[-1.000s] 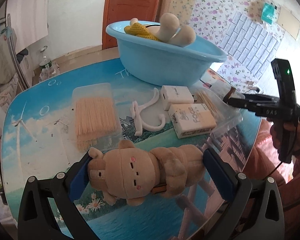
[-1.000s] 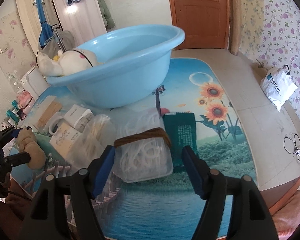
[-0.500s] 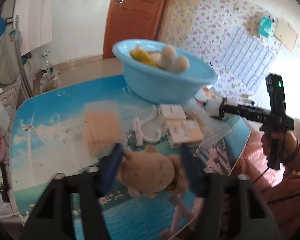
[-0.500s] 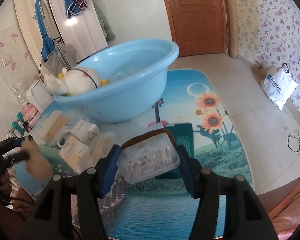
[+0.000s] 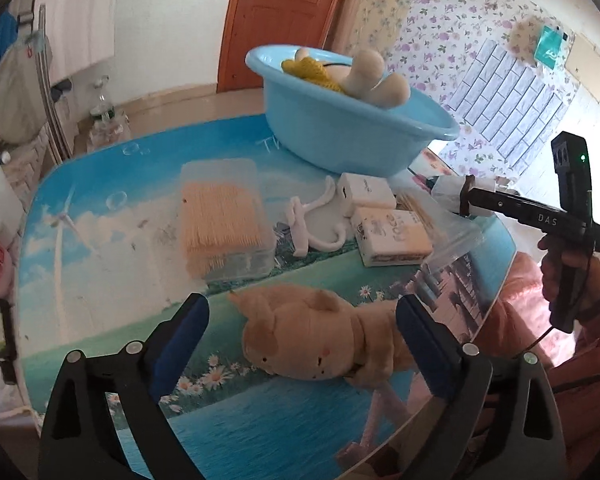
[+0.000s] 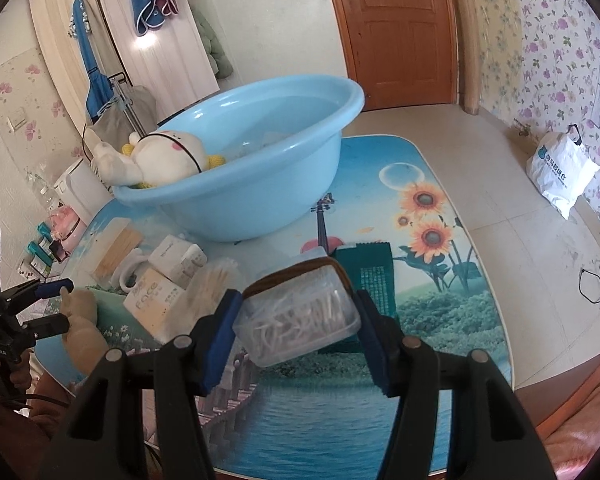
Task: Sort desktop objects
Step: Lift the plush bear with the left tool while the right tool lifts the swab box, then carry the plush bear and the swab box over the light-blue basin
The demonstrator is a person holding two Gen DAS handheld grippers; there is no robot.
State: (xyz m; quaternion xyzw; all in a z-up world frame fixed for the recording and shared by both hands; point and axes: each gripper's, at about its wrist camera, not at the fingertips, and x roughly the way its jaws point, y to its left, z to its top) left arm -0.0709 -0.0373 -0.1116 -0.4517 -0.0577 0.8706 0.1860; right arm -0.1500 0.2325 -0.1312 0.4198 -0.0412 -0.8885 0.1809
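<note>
Left tool (image 5: pixel 300 332) gaping wide around plush (image 5: pixel 320 336) lying on table (image 5: pixel 100 240), right tool (image 6: pixel 296 320) clamping clear box (image 6: pixel 300 316) aloft, basin (image 6: pixel 260 184) sitting at 12 o'clock beyond it

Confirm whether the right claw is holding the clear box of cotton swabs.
Yes: the right claw has both pads pressed against the clear swab box, lifted off the table.

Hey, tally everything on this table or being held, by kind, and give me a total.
Plush toys: 2 (brown plush, white plush)
Clear boxes: 2 (toothpick box, cotton swab box)
Paper packs: 2 (white box, tissue pack)
Blue basin: 1
White hook: 1
Green packet: 1
Clear bag: 1
Total: 10
</note>
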